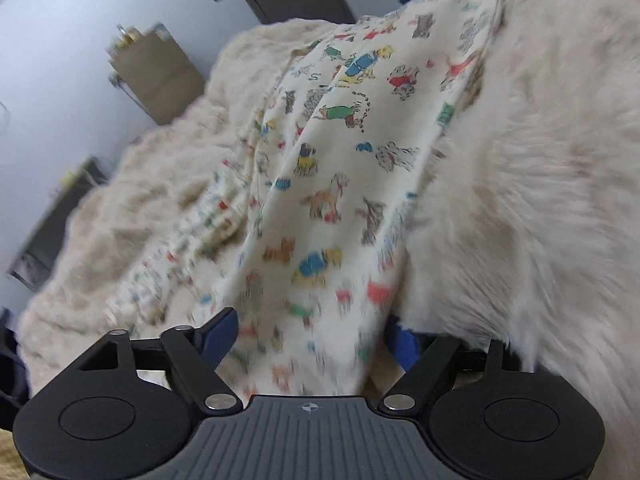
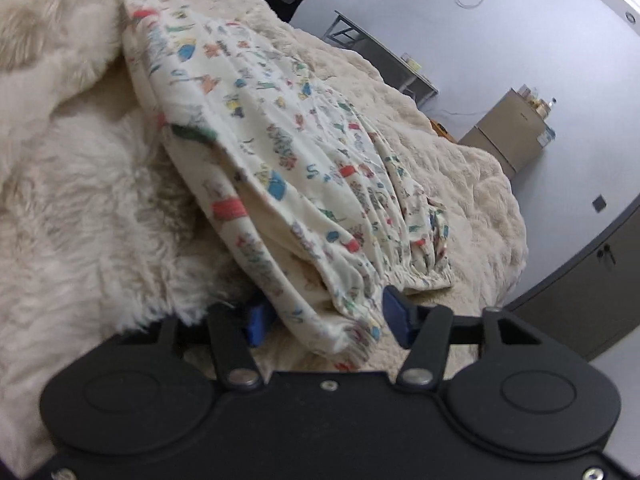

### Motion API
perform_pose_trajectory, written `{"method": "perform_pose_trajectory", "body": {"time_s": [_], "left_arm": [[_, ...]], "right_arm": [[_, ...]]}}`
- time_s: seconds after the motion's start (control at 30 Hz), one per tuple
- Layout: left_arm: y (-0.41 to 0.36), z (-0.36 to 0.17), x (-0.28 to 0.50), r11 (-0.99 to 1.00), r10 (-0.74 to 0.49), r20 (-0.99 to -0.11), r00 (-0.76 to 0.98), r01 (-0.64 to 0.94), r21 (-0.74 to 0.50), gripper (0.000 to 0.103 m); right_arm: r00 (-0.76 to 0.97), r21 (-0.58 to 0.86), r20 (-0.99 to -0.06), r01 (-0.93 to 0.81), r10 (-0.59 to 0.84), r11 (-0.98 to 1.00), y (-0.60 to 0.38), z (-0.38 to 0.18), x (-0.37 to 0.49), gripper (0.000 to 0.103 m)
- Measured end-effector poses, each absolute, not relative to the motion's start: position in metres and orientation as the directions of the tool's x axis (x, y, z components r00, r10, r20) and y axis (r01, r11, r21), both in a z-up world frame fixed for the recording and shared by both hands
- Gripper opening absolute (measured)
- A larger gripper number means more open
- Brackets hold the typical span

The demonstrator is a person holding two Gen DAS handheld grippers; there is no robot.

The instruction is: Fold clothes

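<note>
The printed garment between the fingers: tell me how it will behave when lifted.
The printed garment will probably hang limp, since it drapes in soft folds. It seems light, being thin cloth. The furry blanket under it may drag on it a little.

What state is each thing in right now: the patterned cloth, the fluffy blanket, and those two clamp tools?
Cream garment printed with colourful dogs: partly folded, rumpled, lying on the blanket.
Fluffy cream blanket: spread out, bunched beside the garment.
Left gripper: open, garment edge between its blue pads.
Right gripper: open, garment corner between its pads.
</note>
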State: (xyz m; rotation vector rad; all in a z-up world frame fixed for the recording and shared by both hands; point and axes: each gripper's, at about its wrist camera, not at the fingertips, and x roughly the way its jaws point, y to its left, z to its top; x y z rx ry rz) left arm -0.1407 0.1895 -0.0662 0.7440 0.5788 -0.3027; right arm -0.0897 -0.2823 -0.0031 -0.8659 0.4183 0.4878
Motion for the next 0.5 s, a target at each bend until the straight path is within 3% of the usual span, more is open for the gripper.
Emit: {"method": "perform_pose_trajectory", "body": {"time_s": [0.03, 0.07, 0.1, 0.27, 0.5], "left_arm": [[0.186, -0.067, -0.140, 0.689, -0.047, -0.575, 0.817, 0.443, 0.574, 0.027], [0.184, -0.064, -0.140, 0.681, -0.024, -0.535, 0.845, 0.406, 0.610, 0.011], [0.182, -0.061, -0.141, 0.675, -0.005, -0.497, 0.868, 0.370, 0.639, 0.002], [0.214, -0.020, -0.152, 0.781, -0.047, -0.396, 0.917, 0.281, 0.558, 0.002], [0.231, 0.023, -0.175, 0.825, -0.121, -0.327, 0.937, 0.278, 0.491, 0.001]], "right_arm": [[0.827, -0.641, -0.518, -0.545, 0.220, 0.540, -0.280, -0.005, -0.090, 0.033], [0.832, -0.658, -0.513, -0.539, 0.211, 0.527, -0.279, -0.007, -0.090, 0.011], [0.844, -0.683, -0.496, -0.524, 0.204, 0.508, -0.277, -0.006, -0.092, 0.005], [0.870, -0.756, -0.454, -0.491, 0.193, 0.433, -0.283, 0.016, -0.110, 0.004], [0.847, -0.773, -0.492, -0.532, 0.202, 0.346, -0.294, 0.069, -0.158, 0.003]]}}
